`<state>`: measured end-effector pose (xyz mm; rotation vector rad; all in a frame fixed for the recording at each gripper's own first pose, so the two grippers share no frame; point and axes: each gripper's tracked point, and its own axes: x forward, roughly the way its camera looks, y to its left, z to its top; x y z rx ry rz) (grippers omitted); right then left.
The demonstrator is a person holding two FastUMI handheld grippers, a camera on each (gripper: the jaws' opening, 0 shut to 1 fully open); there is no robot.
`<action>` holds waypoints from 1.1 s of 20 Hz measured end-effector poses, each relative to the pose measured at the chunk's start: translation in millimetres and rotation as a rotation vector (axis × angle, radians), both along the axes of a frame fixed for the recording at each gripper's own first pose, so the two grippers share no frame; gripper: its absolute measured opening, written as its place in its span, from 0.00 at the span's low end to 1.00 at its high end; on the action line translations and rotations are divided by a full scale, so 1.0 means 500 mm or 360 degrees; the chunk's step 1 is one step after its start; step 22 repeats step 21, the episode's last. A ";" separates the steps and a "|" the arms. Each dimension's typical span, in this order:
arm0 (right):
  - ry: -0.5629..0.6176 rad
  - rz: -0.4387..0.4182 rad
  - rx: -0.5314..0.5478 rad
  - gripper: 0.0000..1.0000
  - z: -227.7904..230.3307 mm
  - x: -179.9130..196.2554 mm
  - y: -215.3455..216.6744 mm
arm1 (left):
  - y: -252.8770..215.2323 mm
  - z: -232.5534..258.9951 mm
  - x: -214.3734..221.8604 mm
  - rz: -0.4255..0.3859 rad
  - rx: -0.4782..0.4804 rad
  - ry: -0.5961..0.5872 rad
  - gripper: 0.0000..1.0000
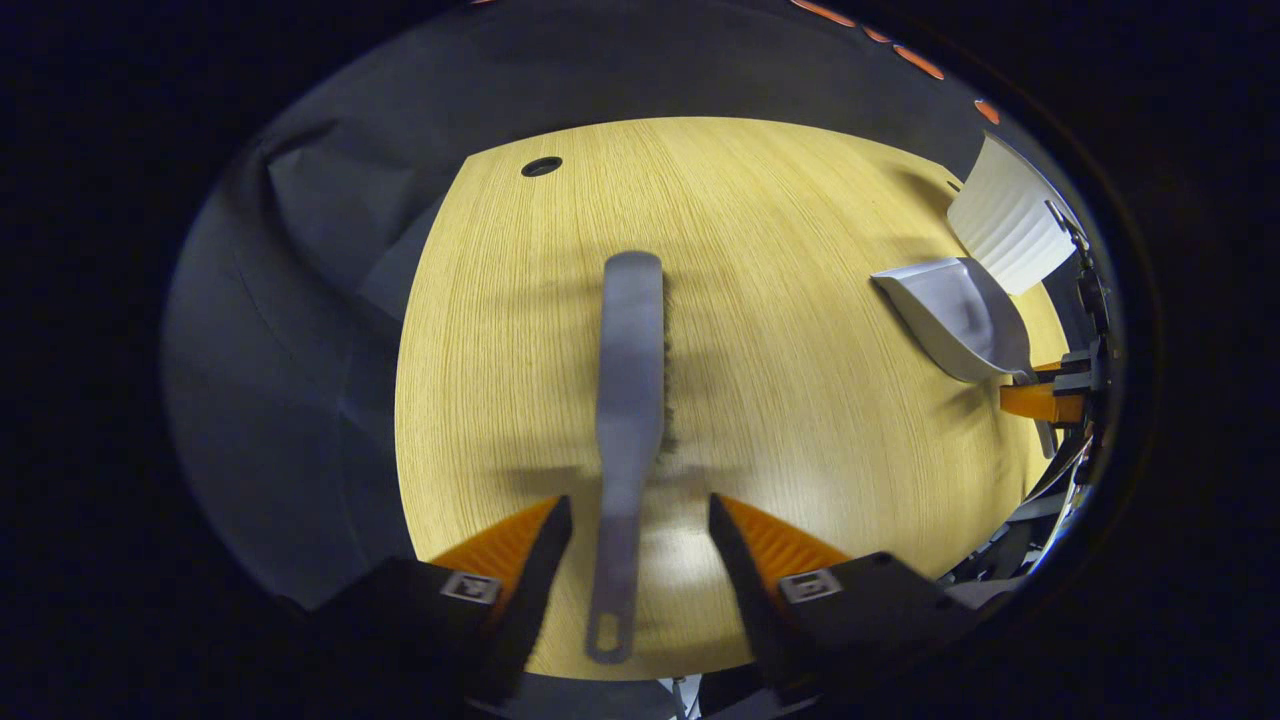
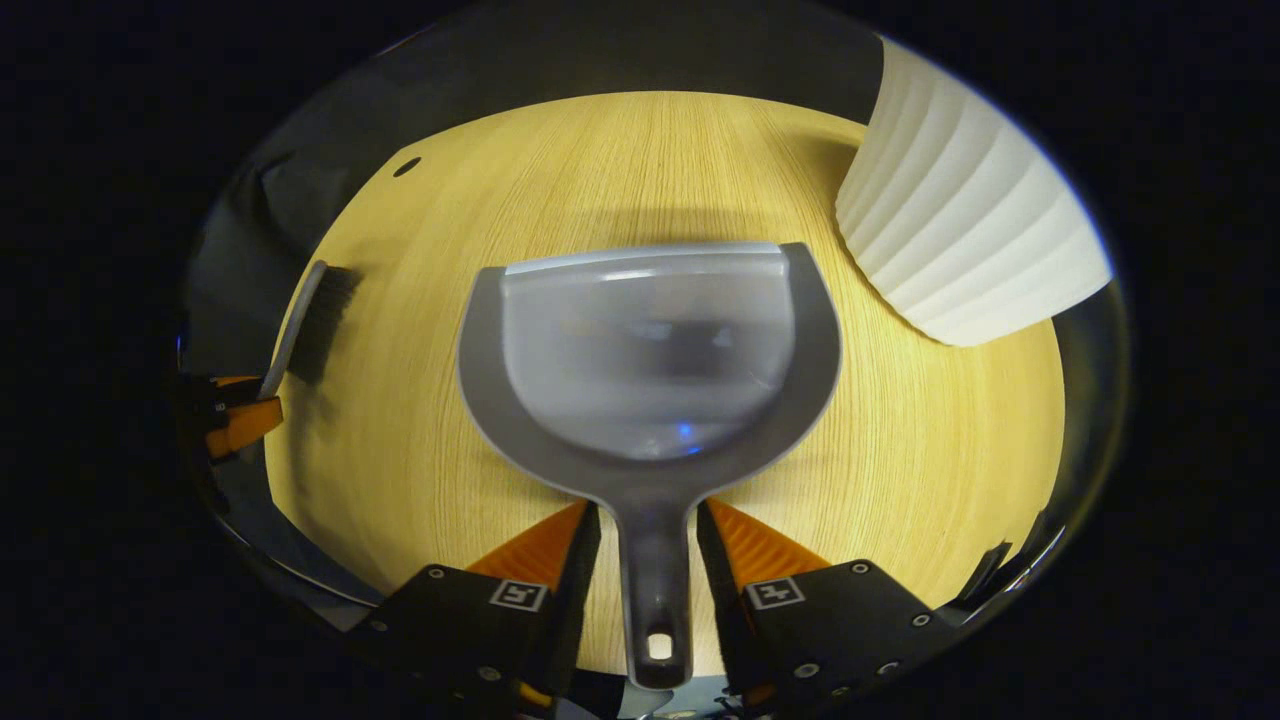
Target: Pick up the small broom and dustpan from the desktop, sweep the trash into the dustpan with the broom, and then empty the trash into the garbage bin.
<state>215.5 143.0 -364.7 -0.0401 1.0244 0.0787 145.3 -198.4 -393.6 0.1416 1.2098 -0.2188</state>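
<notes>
Left hand-held gripper [image 1: 640,520]: open, fingers astride the handle, not touching.
Broom [image 1: 630,380]: lengthwise on the surface [image 1: 800,450], head pointing away.
Right hand-held gripper [image 2: 645,525]: open around the dustpan [image 2: 650,360] handle, mouth facing away.

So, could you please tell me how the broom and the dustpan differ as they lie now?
The broom is long and narrow with dark bristles along one side; the dustpan is a broad scoop. The broom's handle has clear gaps to the left gripper's fingers; the dustpan's sits closer between the right gripper's. Both are grey, with a handle hole.
</notes>
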 end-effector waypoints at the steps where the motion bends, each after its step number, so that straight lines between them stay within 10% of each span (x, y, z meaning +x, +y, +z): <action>1: -0.0006 0.0004 0.0003 0.60 0.003 -0.003 0.000 | 0.006 0.006 -0.001 0.0007 0.0000 -0.0003 1.00; 4: -0.0019 0.0029 0.0005 0.99 0.015 -0.023 0.012 | 0.032 0.041 -0.014 0.0012 0.0014 -0.0042 1.00; 16: -0.0701 0.0103 0.0085 0.99 0.396 -0.024 0.065 | 0.060 0.471 0.044 0.0078 -0.0113 -0.0811 1.00; 22: -0.1051 0.0115 0.0116 0.98 0.553 -0.025 0.082 | 0.089 0.421 0.041 0.0167 -0.0222 -0.1200 1.00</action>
